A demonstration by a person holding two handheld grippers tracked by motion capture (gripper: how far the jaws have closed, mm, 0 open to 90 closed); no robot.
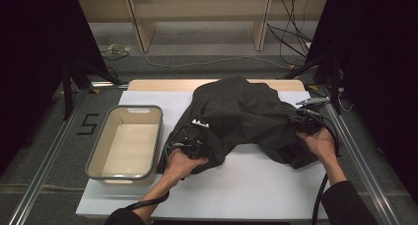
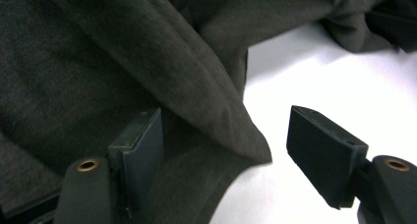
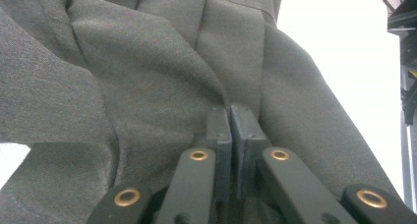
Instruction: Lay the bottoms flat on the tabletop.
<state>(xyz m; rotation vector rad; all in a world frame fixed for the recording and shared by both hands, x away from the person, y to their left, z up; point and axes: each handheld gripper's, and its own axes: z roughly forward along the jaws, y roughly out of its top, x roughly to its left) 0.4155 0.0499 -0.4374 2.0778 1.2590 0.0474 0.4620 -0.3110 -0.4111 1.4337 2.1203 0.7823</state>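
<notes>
A dark grey garment (image 1: 236, 111) lies crumpled across the white mat (image 1: 256, 185). My left gripper (image 1: 190, 138) is at the garment's near left edge. In the left gripper view its jaws (image 2: 226, 135) stand apart with a corner of the cloth (image 2: 236, 130) hanging loose between them, and neither pad presses on it. My right gripper (image 1: 305, 124) is at the garment's right side. In the right gripper view (image 3: 230, 111) its jaws are pinched together on a fold of the cloth (image 3: 147, 71).
A beige bin with a grey rim (image 1: 101, 151) stands at the left of the mat, beside my left hand. Metal rails (image 1: 44, 161) run along both sides of the table. Shelving and loose cables (image 1: 291, 37) are on the floor beyond the far edge.
</notes>
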